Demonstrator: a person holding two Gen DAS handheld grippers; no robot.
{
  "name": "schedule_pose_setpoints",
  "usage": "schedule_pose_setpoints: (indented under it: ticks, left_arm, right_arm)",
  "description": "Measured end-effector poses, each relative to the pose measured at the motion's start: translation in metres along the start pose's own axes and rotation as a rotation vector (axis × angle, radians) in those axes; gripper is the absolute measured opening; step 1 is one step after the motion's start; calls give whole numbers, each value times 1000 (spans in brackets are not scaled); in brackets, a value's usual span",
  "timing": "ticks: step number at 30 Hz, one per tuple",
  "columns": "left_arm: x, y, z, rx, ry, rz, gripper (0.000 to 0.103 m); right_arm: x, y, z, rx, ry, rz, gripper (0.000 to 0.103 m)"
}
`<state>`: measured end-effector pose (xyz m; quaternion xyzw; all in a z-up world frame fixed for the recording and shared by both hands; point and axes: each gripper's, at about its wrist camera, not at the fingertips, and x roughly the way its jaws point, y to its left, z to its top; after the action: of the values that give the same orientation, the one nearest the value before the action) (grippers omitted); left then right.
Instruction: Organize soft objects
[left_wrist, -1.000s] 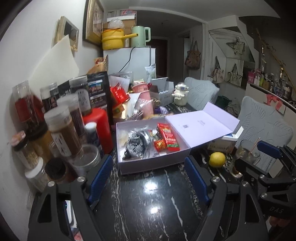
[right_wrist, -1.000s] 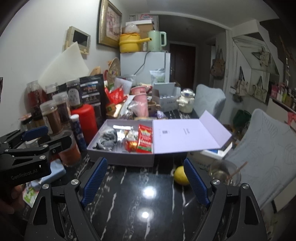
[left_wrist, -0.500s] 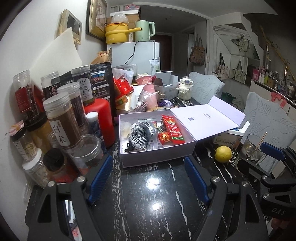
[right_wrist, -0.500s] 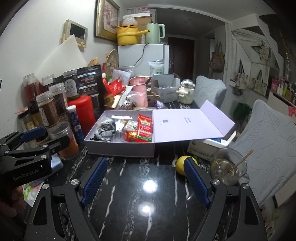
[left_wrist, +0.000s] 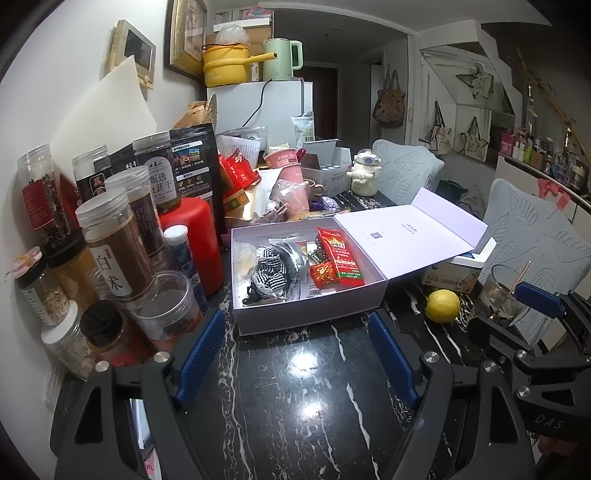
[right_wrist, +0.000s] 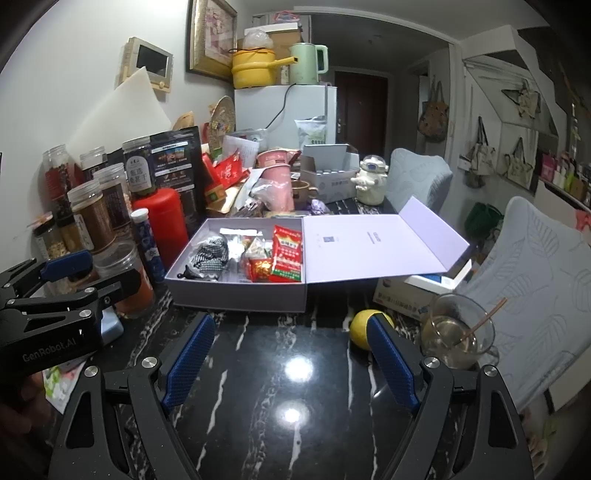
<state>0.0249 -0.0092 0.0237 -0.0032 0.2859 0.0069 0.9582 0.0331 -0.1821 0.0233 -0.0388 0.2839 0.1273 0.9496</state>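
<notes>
One striped cloth bundle (left_wrist: 271, 271) in lavender box (left_wrist: 310, 317), left half, long axis running away from jaws. Dead ahead of left gripper (left_wrist: 295, 354), ahead-left of right gripper (right_wrist: 288, 354). Both spread wide, empty; left likely nearer.

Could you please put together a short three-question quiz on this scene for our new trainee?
1. True or false: the lavender box on the black marble table has its lid shut.
2. Which lies nearest the box's right wall: (a) the checkered cloth, (b) the red snack packet, (c) the lemon?
3. Fill in: both the left tongs and the right tongs are ____ and hold nothing.

Key: 1 false, the lid lies folded open to the right; 2 b; 3 open.
</notes>
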Motion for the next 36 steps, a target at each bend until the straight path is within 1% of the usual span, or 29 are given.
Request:
schedule_pose_setpoints:
  ticks: [24,32,36]
  left_arm:
    - [13,5,5,-23,33,-9,80]
    - [15,4,6,-14,39,10,80]
    - [15,5,6,-17,42,2,80]
  right_arm:
    - [4,-3,3,3,4,-4,85]
    - [7,-3,4,5,9,-5,85]
    - [9,-3,4,8,15,-5,85]
